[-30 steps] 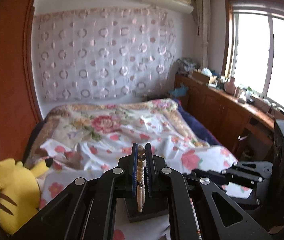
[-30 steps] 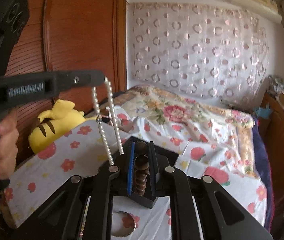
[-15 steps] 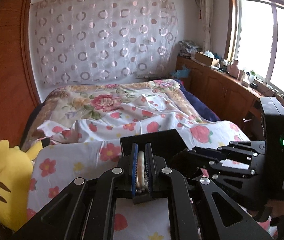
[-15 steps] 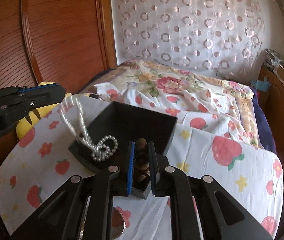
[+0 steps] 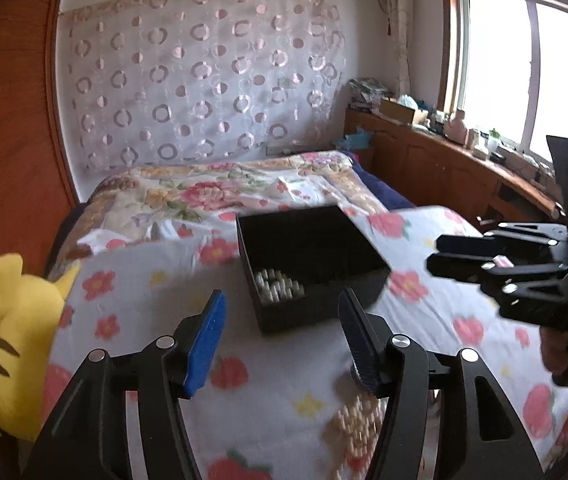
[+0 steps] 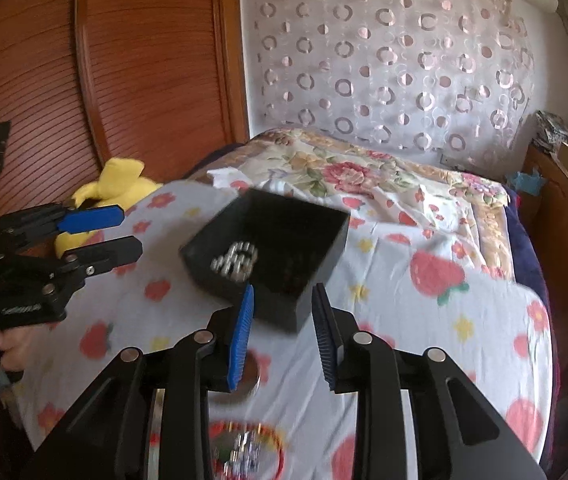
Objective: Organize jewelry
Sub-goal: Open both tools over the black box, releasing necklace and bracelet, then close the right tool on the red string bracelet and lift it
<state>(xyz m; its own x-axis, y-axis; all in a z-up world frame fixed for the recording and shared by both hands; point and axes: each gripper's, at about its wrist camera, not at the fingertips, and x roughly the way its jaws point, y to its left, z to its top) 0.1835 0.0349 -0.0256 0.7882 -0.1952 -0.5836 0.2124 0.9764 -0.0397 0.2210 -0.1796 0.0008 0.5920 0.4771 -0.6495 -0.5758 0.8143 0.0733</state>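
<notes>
Left wrist | floral cloth (image 5: 267,360) | black box (image 5: 312,236) | left tongs (image 5: 281,332) wide, empty, just opening

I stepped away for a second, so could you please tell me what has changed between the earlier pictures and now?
Both strings of beads were let go. The left tongs have just been opening, and the pearl necklace they carried down now lies in the black box. The right tongs have just been opening too, with nothing between them; the brown beads cannot be made out. The box, flowered cloth and yellow toy stayed put.

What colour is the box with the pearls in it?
Black; the box shows best in the right wrist view.
</notes>
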